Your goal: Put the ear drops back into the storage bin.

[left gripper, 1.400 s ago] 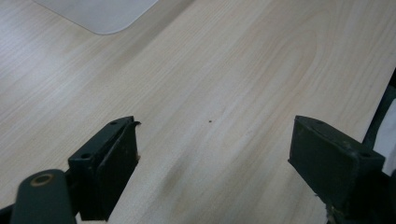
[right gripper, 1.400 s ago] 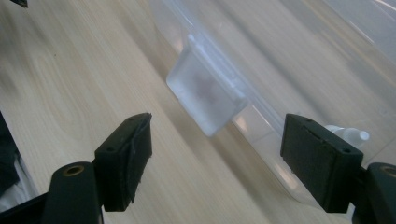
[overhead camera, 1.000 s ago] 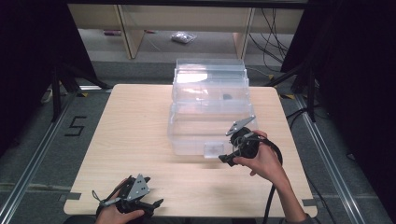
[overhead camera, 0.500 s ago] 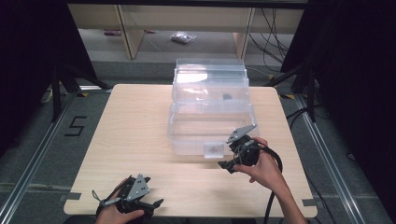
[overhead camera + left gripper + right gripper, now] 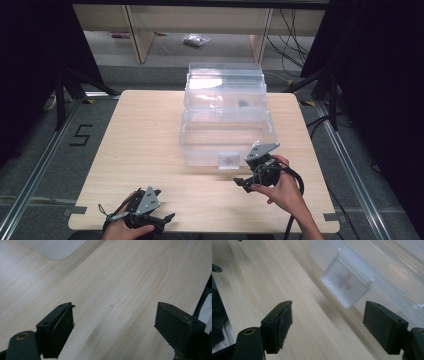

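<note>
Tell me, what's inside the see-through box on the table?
The clear box looks mostly empty; one small dark thing sits in its far part. Glare and the box's folds blur the rest.

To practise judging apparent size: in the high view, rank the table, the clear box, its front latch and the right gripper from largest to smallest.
1. table
2. clear box
3. right gripper
4. front latch, clearly the smallest

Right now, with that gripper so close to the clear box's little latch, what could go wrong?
The right gripper is open, with the latch ahead of its jaws but off centre, so closing might pinch only a corner and slip. The clear box looks light and nothing holds it; the left gripper sits far off, so a tug might slide it across the table.
</note>
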